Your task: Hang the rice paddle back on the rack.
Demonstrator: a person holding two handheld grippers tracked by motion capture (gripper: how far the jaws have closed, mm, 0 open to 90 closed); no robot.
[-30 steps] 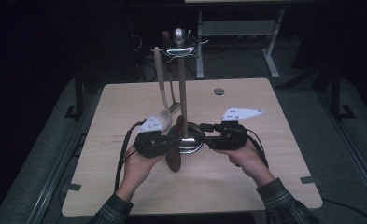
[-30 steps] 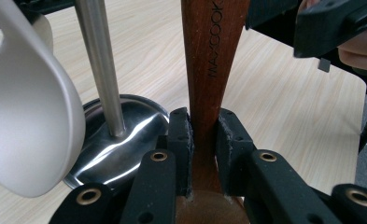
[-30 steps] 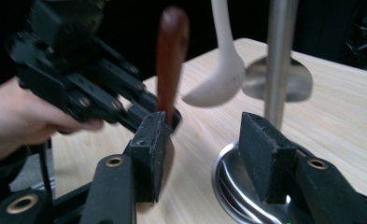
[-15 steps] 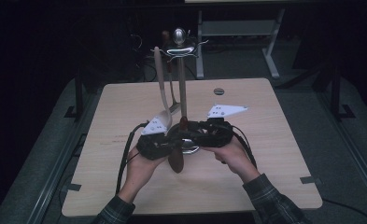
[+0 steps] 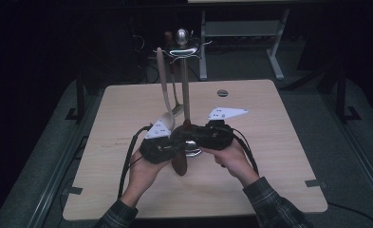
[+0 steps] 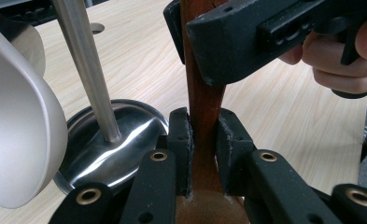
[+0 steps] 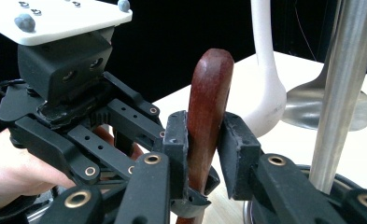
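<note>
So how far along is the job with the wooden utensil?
Done: white spoon and metal ladle hang on the stand. In hand: left gripper clamps the wooden utensil; right gripper jaws have just been closing on it. Left: probably hanging it up.

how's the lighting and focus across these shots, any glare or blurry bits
High view: dim, the surroundings nearly black, only the pale wooden table lit. Left gripper view: bright, glare streaks on the shiny round steel base; the close white curved utensil is soft. Right gripper view: black background, the reddish-brown wooden handle sharp, the steel pole slightly blurred.
</note>
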